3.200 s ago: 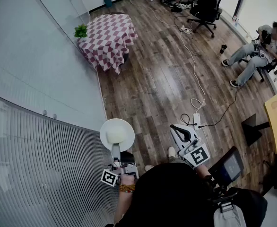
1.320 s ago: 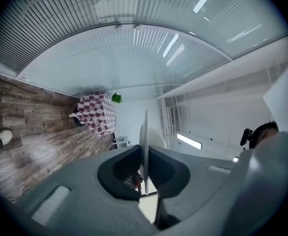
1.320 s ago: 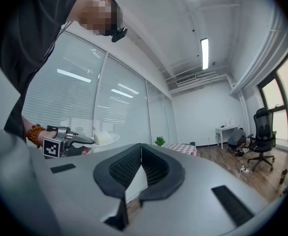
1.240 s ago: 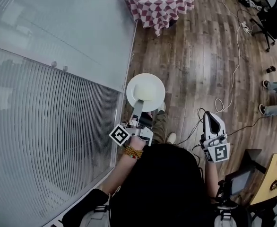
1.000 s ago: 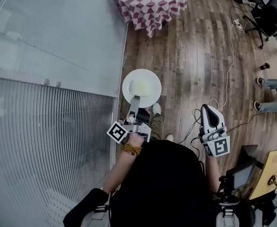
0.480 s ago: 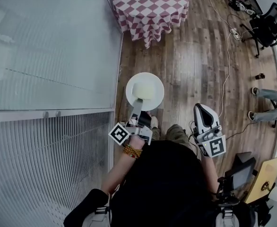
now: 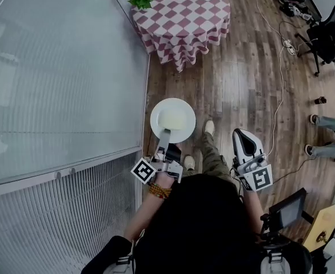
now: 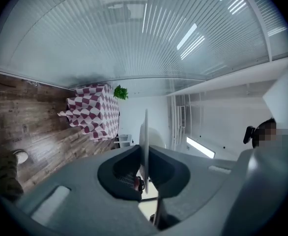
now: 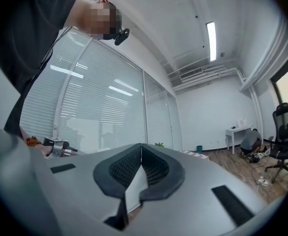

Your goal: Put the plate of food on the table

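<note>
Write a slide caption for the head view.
Left gripper holds a plate of food, checkered table ahead; right gripper shut.

Right of the checkered table [image 7: 184, 19], a seated person [image 7: 329, 135] is cropped to legs; the pale food [image 7: 172, 119] on the plate [image 7: 183, 133] is unidentifiable.

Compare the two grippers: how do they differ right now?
The left gripper clamps the plate by its rim; the right gripper is shut on nothing. The left gripper is rolled onto its side; the right gripper sits roughly upright. Both point ahead, toward the table.
</note>
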`<state>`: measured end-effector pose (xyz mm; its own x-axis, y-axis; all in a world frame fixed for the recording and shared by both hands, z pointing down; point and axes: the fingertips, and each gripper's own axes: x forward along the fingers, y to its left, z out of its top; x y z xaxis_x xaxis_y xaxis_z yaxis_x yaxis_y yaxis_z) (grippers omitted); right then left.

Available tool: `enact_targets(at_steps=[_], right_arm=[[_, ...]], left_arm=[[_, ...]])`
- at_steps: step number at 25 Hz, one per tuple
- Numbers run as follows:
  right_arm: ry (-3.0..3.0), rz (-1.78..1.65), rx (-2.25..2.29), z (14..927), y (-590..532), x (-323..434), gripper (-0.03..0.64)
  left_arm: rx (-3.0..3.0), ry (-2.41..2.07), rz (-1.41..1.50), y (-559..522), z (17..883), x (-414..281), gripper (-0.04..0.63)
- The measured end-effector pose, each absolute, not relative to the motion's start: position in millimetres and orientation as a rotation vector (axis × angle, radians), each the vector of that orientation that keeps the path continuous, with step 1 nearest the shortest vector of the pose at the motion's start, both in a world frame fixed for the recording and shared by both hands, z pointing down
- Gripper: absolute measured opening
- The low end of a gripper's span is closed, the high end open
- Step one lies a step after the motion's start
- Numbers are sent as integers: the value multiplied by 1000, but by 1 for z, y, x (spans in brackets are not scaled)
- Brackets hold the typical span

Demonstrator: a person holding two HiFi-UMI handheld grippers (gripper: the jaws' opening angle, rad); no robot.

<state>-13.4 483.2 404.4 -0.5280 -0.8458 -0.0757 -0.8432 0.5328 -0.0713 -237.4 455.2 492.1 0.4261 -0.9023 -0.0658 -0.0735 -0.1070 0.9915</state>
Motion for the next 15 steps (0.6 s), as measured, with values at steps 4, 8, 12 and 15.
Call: enact_targets(at_steps=[4,8,12,15], right_arm=[[2687,-55,-1415,410,419,4,12],[2679,-53,-1344,397,353,28,12],[2670,-54,-1350,399,304,60,12],[2676,-77,-1374,413,272,84,12]], left_arm=[[1484,-966,-923,407,491,-223,21],[1519,-992,-893,353,478,-195,21],[1554,-1004,-879,307,468,-169,21],[1564,-1019,-903,277,465,-157,21]])
